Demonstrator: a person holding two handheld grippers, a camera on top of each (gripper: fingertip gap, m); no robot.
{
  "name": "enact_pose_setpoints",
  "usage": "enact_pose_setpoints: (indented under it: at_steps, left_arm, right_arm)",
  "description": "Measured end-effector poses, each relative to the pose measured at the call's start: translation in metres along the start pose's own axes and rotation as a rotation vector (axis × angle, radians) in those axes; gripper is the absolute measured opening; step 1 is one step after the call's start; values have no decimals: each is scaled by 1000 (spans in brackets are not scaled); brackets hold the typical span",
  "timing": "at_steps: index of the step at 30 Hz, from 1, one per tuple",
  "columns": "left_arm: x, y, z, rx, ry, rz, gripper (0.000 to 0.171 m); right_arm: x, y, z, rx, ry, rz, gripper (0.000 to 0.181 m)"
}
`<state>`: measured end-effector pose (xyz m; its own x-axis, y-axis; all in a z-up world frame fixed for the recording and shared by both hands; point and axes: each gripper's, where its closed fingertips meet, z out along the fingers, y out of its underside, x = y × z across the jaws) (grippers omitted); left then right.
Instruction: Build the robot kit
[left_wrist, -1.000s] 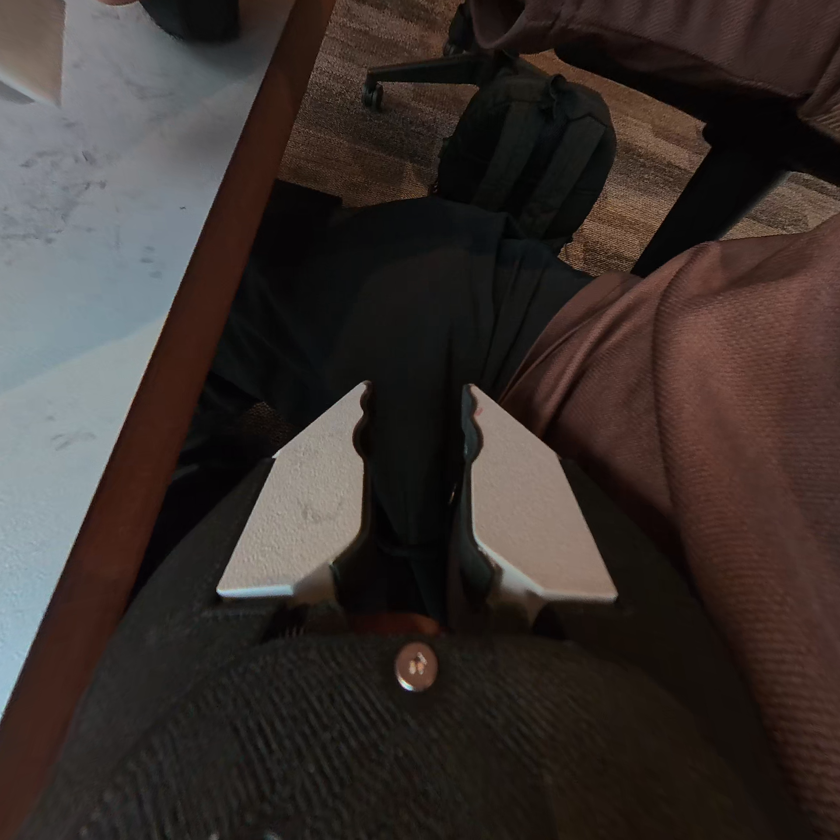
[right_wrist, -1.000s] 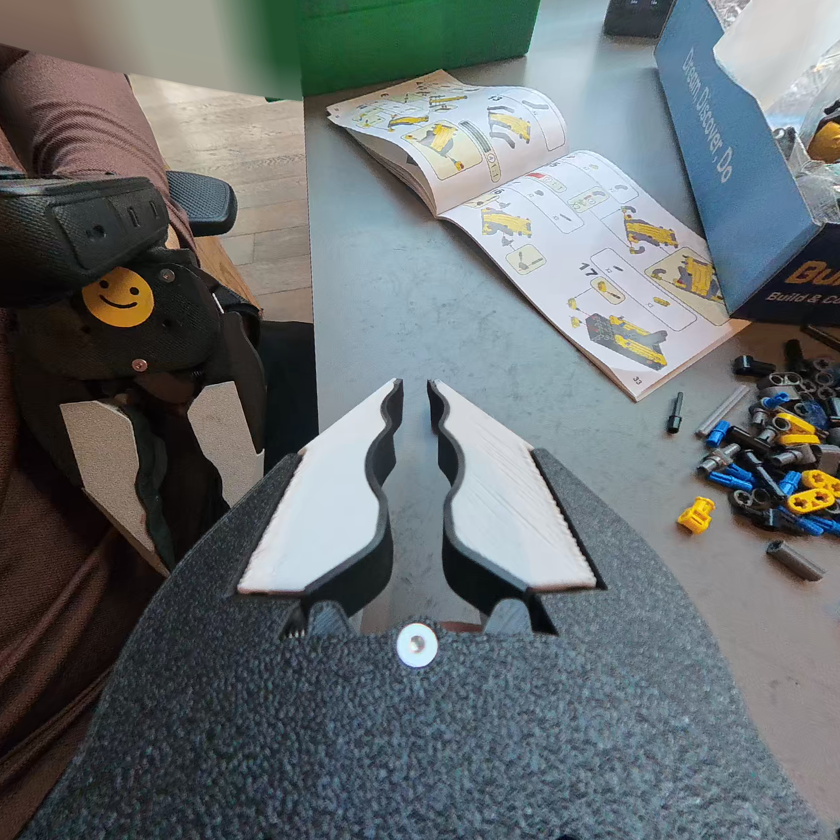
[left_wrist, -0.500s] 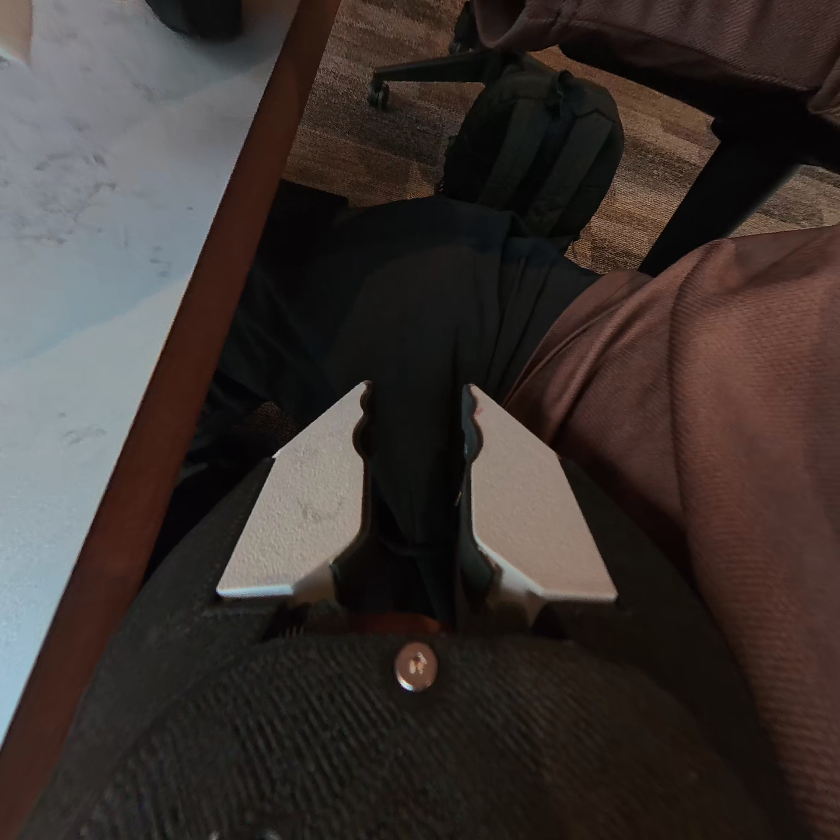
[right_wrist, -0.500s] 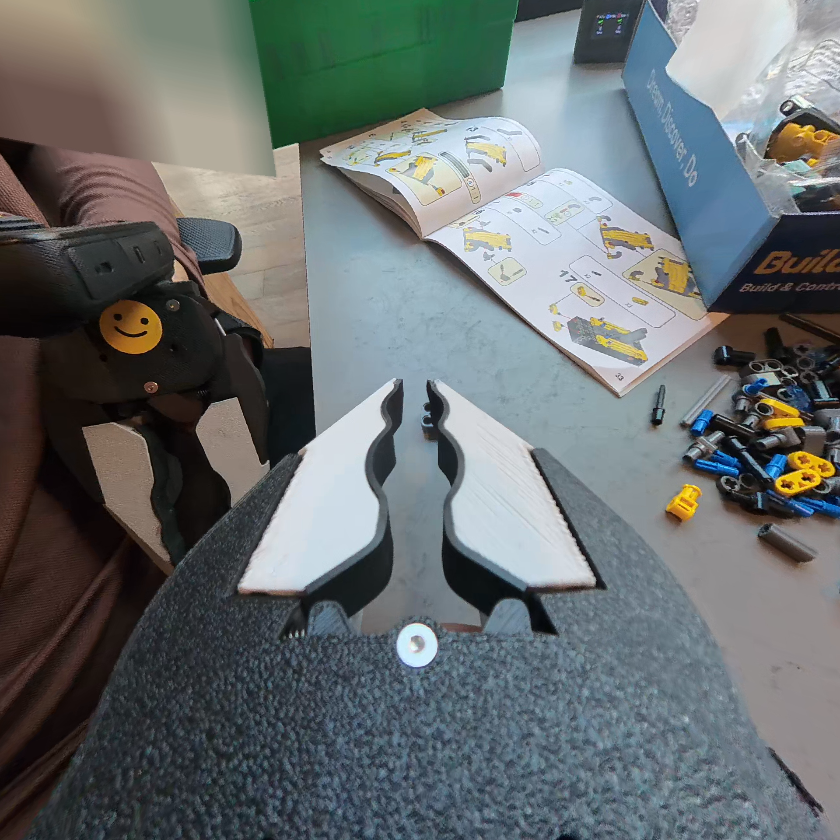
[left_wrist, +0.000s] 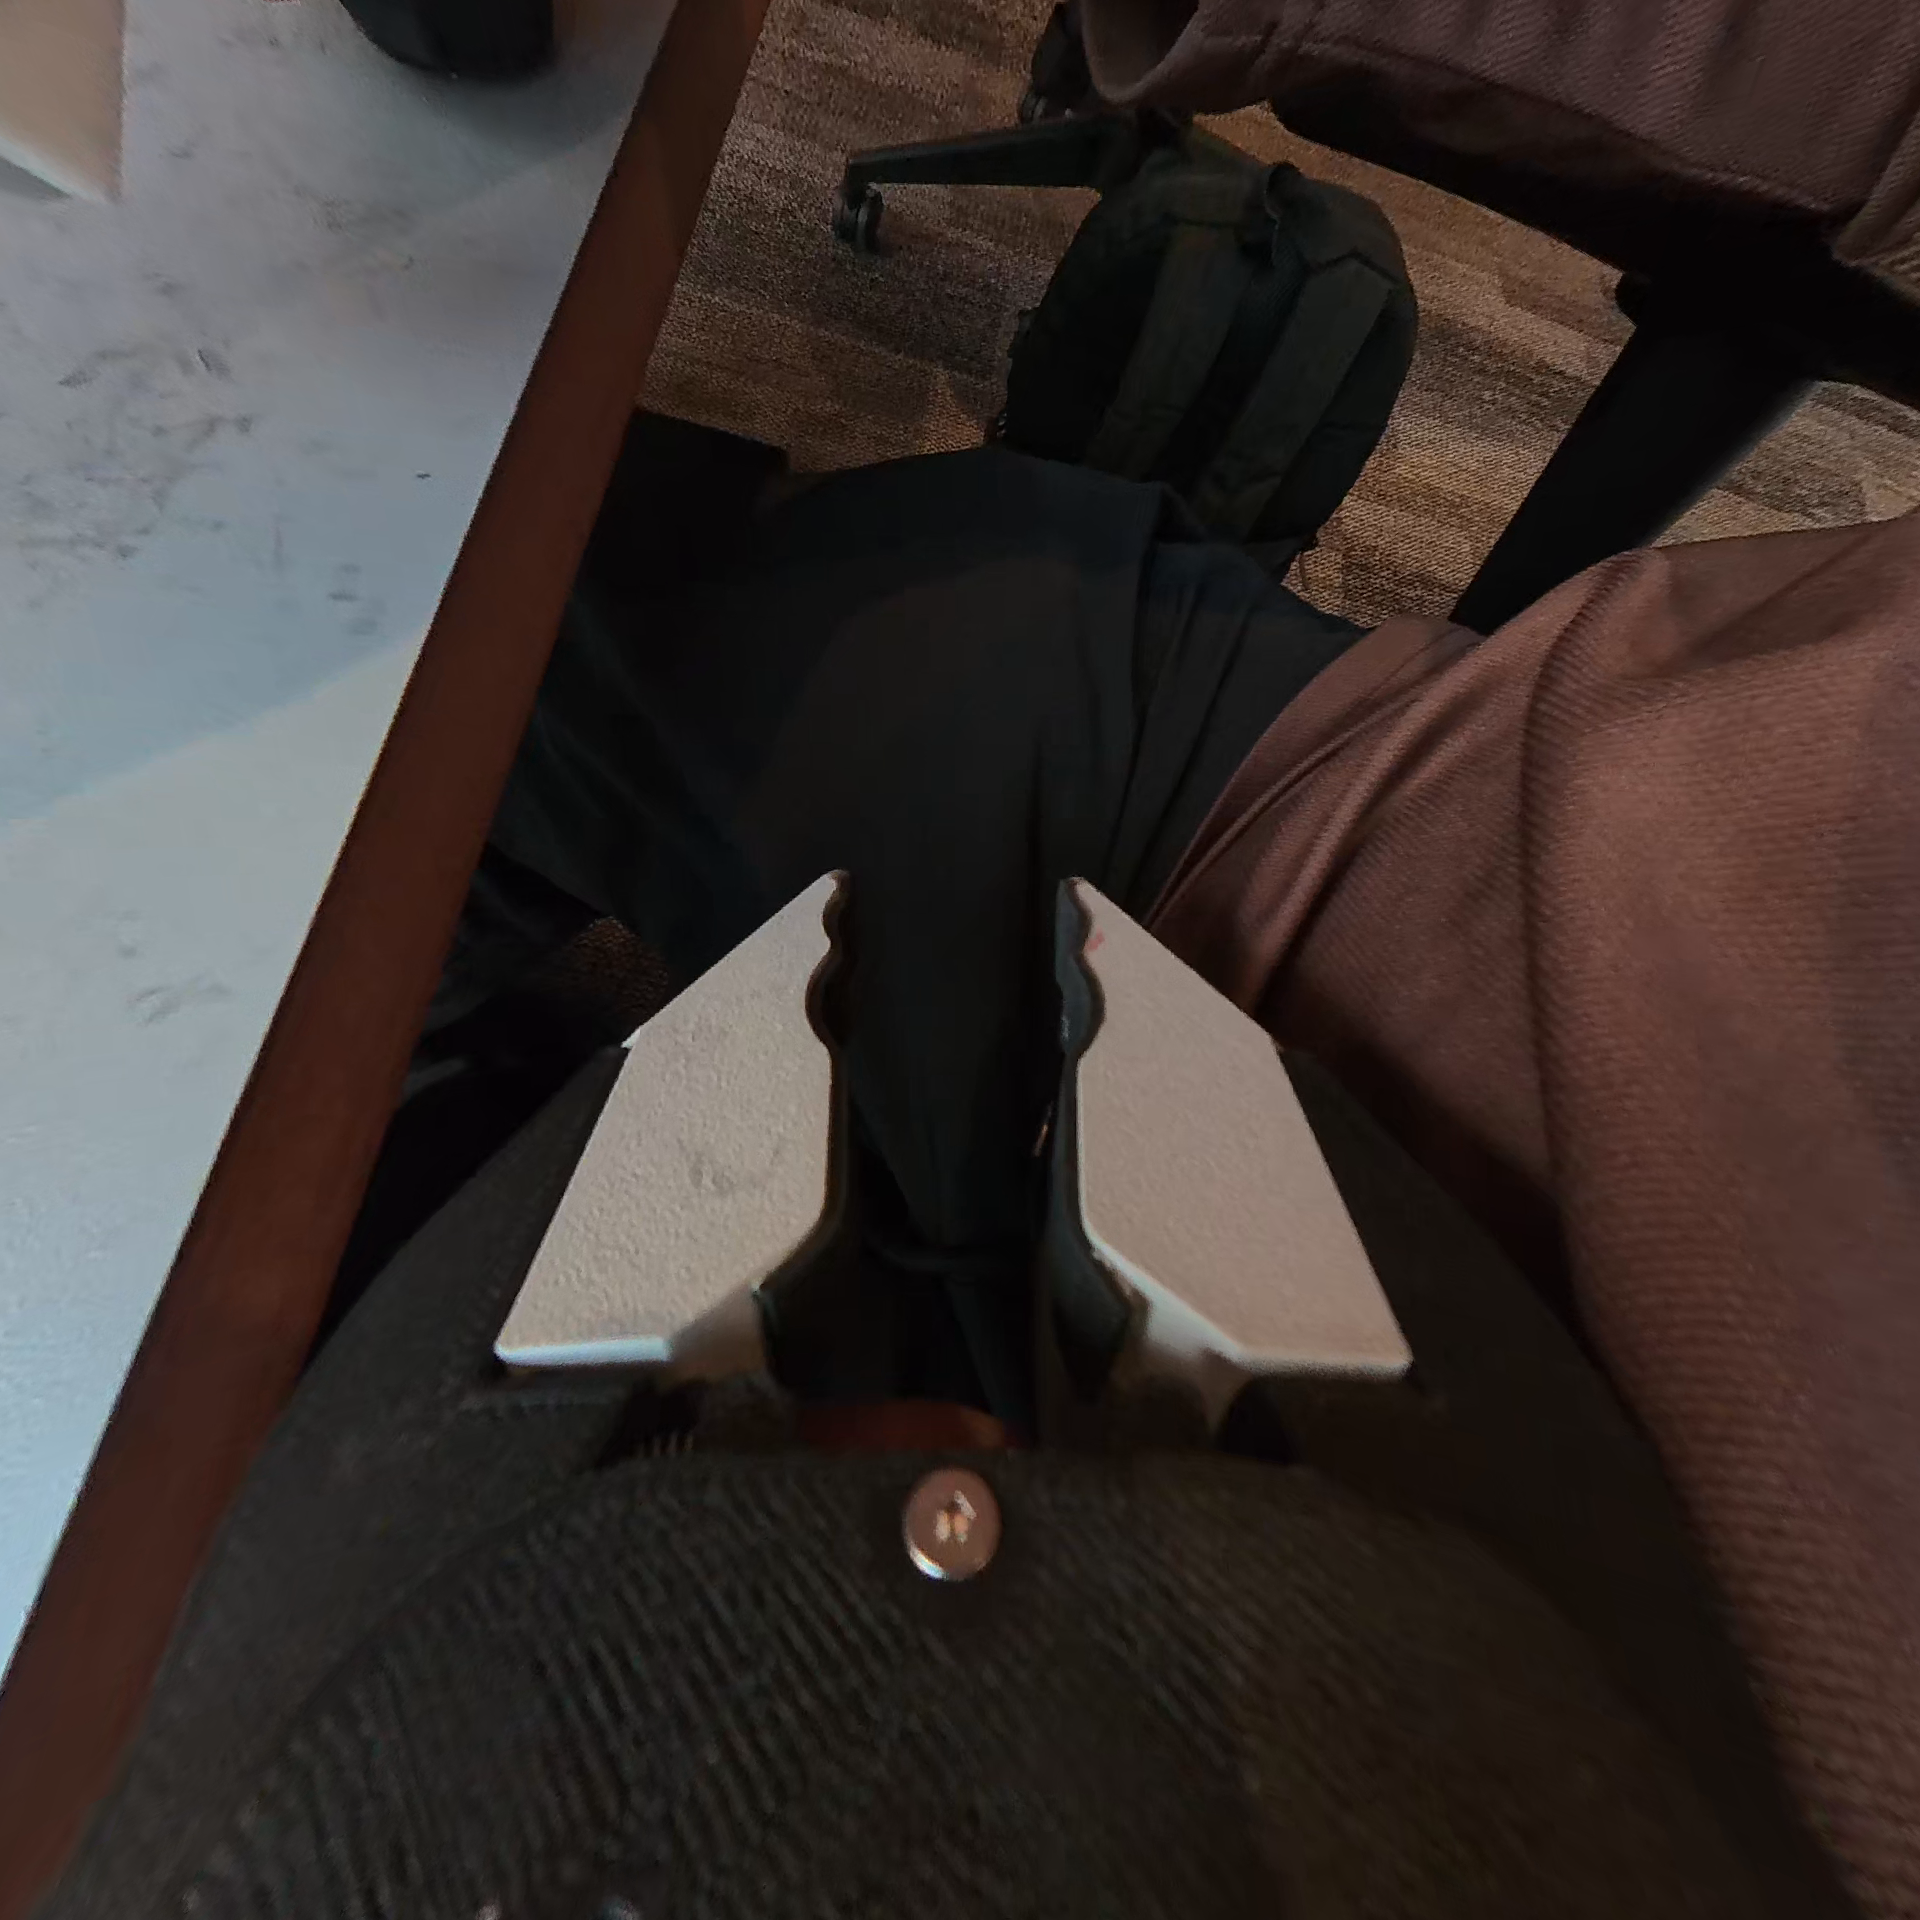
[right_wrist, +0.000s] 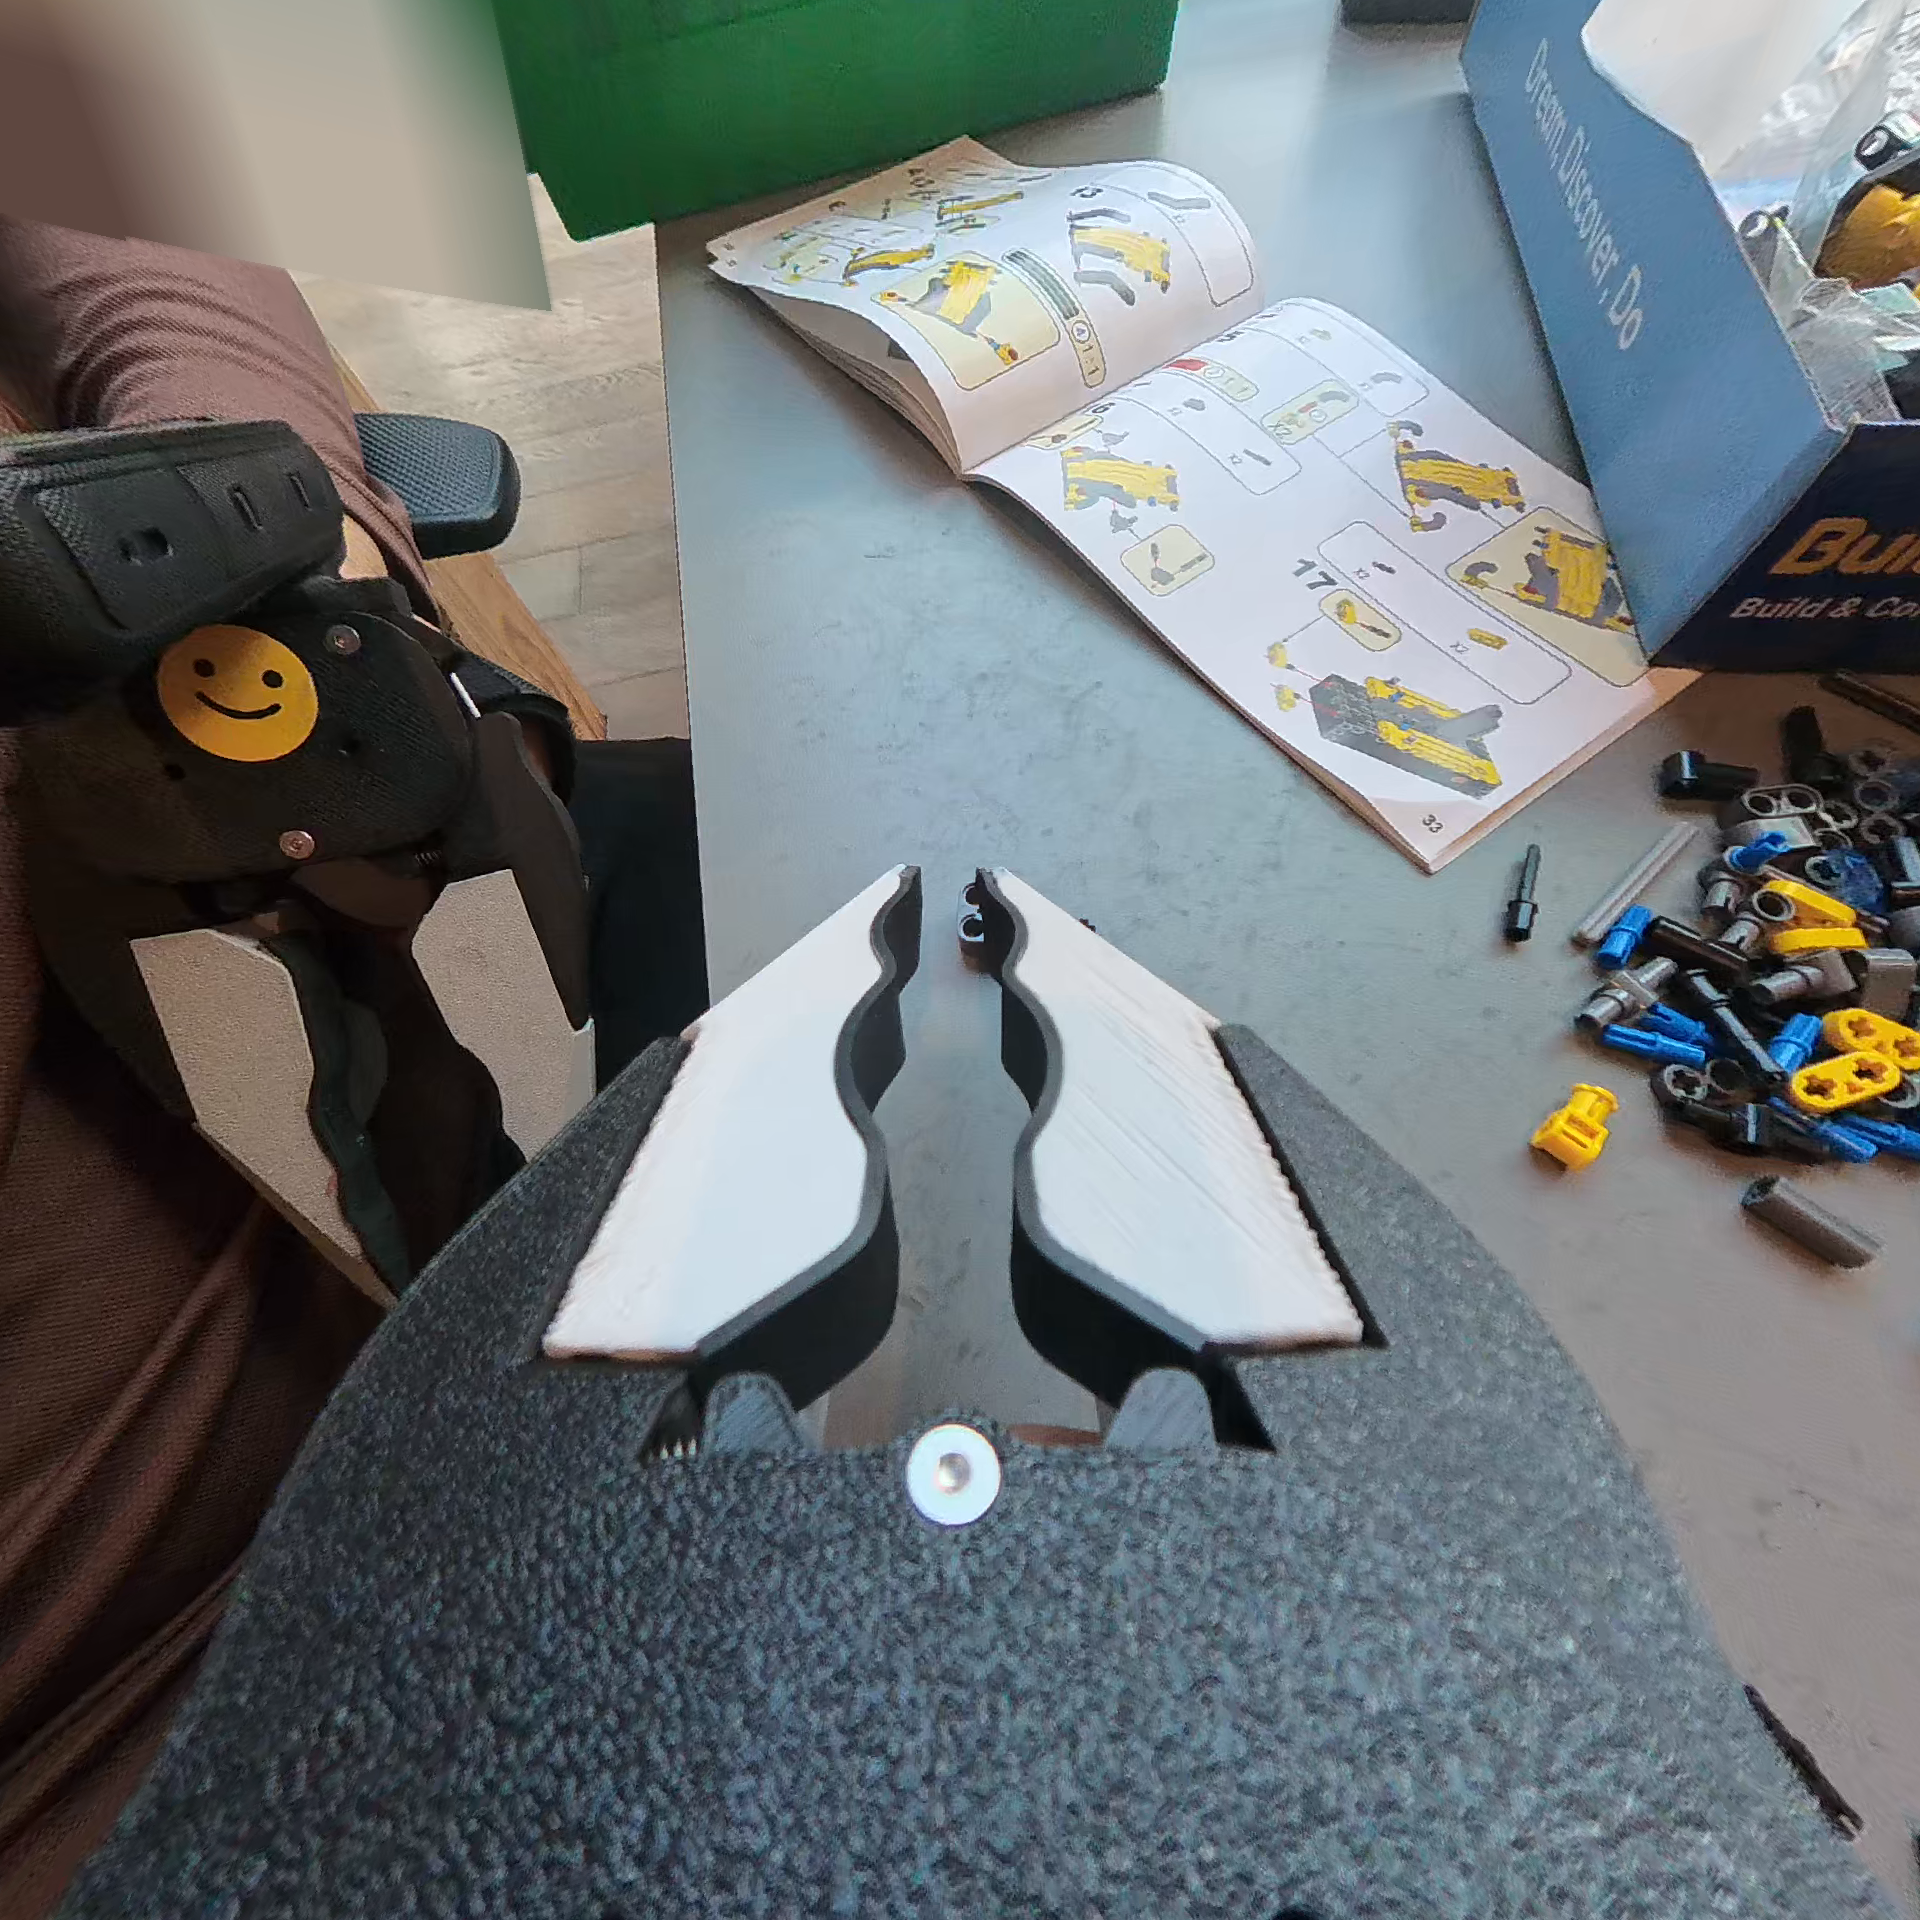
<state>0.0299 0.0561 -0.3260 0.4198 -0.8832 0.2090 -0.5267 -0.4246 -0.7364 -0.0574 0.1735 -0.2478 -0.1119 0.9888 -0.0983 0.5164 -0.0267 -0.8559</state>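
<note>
My right gripper (right_wrist: 948, 878) hovers low over the grey table (right_wrist: 883, 675), its jaws a narrow gap apart and empty. A small black building piece (right_wrist: 971, 920) lies on the table just beyond its fingertips. My left gripper (left_wrist: 951, 894) is open and empty. It points down off the table's wooden edge (left_wrist: 416, 831) at a person's black trousers (left_wrist: 935, 727). It also shows at the left of the right wrist view (right_wrist: 447, 1122), held over the lap.
An open instruction booklet (right_wrist: 1195, 468) lies ahead, with a blue box (right_wrist: 1662, 364) and a pile of small parts (right_wrist: 1787, 987) to the right. A green box (right_wrist: 831, 94) stands behind. A black backpack (left_wrist: 1216, 343) and a chair base (left_wrist: 966, 166) are on the carpet. The tips of one gripper are about 15 cm away from the tips of the other.
My right gripper has drawn back and tilted, so the small black piece has come into sight past its tips. My left gripper has barely moved. Neither jaw gap has changed.
</note>
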Motion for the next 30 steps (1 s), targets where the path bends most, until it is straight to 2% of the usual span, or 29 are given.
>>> enact_pose_setpoints:
  at_steps: [30]
  left_arm:
    - [1,1,0,-6,-4,11,35]
  right_arm:
    - [0,2,1,-13,-1,2,10]
